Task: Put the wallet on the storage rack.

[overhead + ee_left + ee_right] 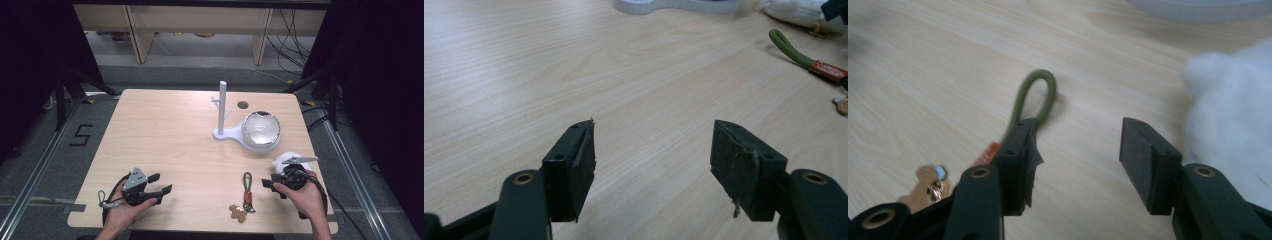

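The left hand-held gripper [159, 183] is hovering over the near left part of the surface [170, 130], its jaws spread wide with bare wood between them. The right hand-held gripper [272, 186] is sitting at the near right, jaws likewise spread and pinching nothing. The keychain [246, 192] is lying flat on the surface just left of the right hand-held gripper, apart from it: its green loop [1035, 95] is pointing away from the person, the orange tag [247, 196] is sitting below it, and the brown charm [237, 212] is lying nearest the table edge. In the right gripper view the loop is showing above one jaw, not between the two. A white fluffy thing [1233, 120] is lying close beside the right hand-held gripper. Farther back, the white stand [222, 111] is standing upright with the bowl [260, 129] resting on its base.
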`<move>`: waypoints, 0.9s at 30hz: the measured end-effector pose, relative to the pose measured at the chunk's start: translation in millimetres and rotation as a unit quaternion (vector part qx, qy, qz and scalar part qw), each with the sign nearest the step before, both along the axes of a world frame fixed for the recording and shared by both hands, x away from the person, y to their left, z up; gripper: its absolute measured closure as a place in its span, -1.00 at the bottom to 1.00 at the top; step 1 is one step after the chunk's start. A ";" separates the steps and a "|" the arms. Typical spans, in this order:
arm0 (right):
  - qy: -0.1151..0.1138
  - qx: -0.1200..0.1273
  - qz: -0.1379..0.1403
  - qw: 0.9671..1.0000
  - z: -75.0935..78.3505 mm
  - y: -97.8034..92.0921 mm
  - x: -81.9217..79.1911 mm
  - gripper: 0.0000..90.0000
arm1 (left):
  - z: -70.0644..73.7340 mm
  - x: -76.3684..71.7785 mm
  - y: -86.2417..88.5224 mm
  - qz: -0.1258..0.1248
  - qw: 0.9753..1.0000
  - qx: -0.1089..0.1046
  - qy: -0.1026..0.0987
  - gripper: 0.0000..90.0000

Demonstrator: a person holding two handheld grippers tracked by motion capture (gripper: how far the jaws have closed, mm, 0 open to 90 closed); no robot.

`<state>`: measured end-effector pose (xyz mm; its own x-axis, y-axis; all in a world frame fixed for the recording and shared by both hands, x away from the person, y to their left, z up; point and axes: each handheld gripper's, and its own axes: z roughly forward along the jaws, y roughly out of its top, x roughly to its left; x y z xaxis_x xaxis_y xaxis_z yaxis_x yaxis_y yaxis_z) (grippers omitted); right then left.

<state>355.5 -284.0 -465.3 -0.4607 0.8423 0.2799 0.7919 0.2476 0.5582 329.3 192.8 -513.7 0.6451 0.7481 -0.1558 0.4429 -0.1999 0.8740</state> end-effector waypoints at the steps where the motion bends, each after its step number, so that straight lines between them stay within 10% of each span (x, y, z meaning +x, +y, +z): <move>1: -0.001 -0.001 -0.006 1.000 2.0 -2.6 -1.6 0.10 | 0.5 1.3 0.3 0.002 1.000 0.000 -0.001 -0.24; 20: -0.034 -0.044 -0.076 0.996 23.2 -69.8 25.4 -0.10 | 4.6 6.4 7.8 0.016 1.000 -0.004 -0.009 -0.24; 27: -0.008 -0.072 -0.098 0.993 17.3 -86.0 40.7 -0.19 | 5.2 7.1 6.5 0.020 1.000 -0.002 -0.007 -0.24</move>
<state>396.2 -370.0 -448.0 -0.2881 0.9468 0.1437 0.8242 0.1688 0.5405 336.4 199.4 -508.4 0.6175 0.7723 -0.1493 0.4375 -0.1794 0.8811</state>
